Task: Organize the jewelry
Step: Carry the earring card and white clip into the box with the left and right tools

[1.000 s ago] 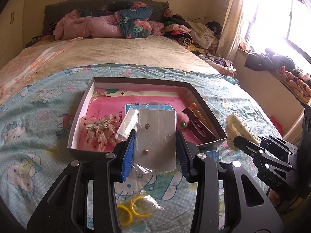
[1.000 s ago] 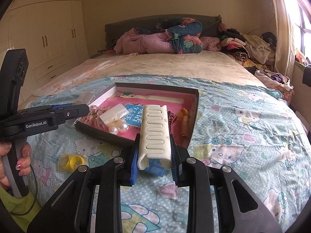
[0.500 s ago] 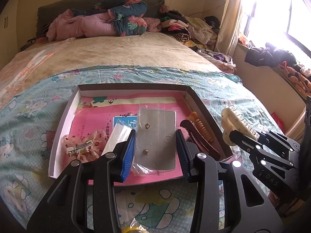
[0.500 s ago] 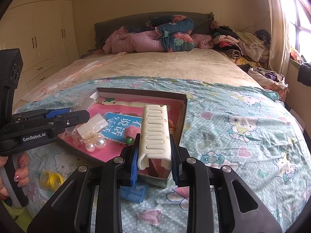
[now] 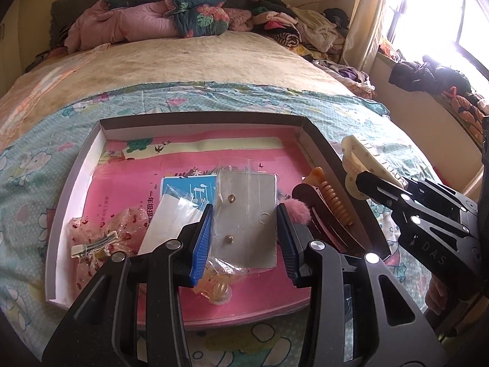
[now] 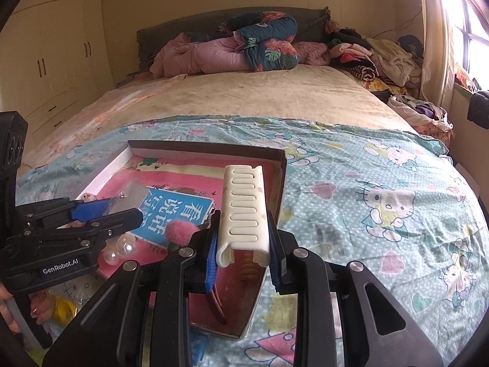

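A shallow box (image 5: 318,136) with a pink lining lies on the bed; it also shows in the right wrist view (image 6: 282,165). My left gripper (image 5: 244,240) is shut on a clear bag holding a grey earring card (image 5: 246,214), held over the box's inside. My right gripper (image 6: 244,252) is shut on a cream hair claw clip (image 6: 244,208), held above the box's right wall; the clip also shows in the left wrist view (image 5: 363,157). In the box lie a pink bow clip (image 5: 94,241), a white packet (image 5: 171,217), a pink pom-pom (image 5: 298,212), brown hair clips (image 5: 333,205) and clear beads (image 6: 119,249).
The box sits on a teal cartoon-print sheet (image 6: 382,202). Piled quilts and clothes (image 5: 189,15) lie at the head of the bed. Yellow rings (image 6: 65,307) lie on the sheet left of the box. A wardrobe (image 6: 52,55) stands left; a window is right.
Both grippers have moved forward over the box, each still holding its item. The box now fills more of both views.
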Available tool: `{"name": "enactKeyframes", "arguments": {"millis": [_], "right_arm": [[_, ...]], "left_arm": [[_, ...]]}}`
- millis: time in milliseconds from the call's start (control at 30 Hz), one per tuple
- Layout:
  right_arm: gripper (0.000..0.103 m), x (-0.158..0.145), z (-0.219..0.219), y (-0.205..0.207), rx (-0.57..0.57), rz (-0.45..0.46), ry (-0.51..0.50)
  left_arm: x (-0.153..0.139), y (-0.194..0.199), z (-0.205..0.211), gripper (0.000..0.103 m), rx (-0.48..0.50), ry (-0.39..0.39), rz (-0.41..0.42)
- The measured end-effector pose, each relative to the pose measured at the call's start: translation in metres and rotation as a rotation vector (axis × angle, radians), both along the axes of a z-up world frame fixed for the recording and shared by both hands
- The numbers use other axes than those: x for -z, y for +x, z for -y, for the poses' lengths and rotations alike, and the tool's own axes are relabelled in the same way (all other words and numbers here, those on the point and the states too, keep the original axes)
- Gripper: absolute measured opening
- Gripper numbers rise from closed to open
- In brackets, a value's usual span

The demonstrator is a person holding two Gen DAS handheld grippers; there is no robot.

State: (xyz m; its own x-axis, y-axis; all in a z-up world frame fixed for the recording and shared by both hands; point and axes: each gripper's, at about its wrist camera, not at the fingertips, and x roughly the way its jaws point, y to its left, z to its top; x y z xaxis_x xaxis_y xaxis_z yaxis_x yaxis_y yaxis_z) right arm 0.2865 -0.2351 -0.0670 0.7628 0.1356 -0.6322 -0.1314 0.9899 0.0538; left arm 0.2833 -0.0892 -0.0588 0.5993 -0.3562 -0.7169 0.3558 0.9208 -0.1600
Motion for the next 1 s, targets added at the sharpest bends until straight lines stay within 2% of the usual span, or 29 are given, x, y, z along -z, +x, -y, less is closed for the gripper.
{"name": "enactKeyframes", "arguments": {"millis": [333, 467, 700, 800, 1000], "right_arm": [[0.026, 0.009, 0.000, 0.025, -0.006, -0.051, 0.019], [0.026, 0.016, -0.005, 0.032, -0.011, -0.074, -0.003], [0.027, 0.021, -0.006, 0.030, -0.019, -0.082, 0.006], [0.035, 0.019, -0.002, 0.025, -0.018, -0.070, 0.020], [0.043, 0.008, 0.007, 0.009, -0.005, -0.041, 0.029]], "left_arm": [[0.007, 0.006, 0.005, 0.032, 0.018, -0.009, -0.015], [0.009, 0.007, 0.006, 0.032, 0.025, -0.010, -0.017], [0.010, 0.008, 0.007, 0.033, 0.029, -0.013, -0.023], [0.011, 0.008, 0.008, 0.033, 0.031, -0.010, -0.026], [0.013, 0.004, 0.008, 0.036, 0.034, -0.011, -0.033]]}}
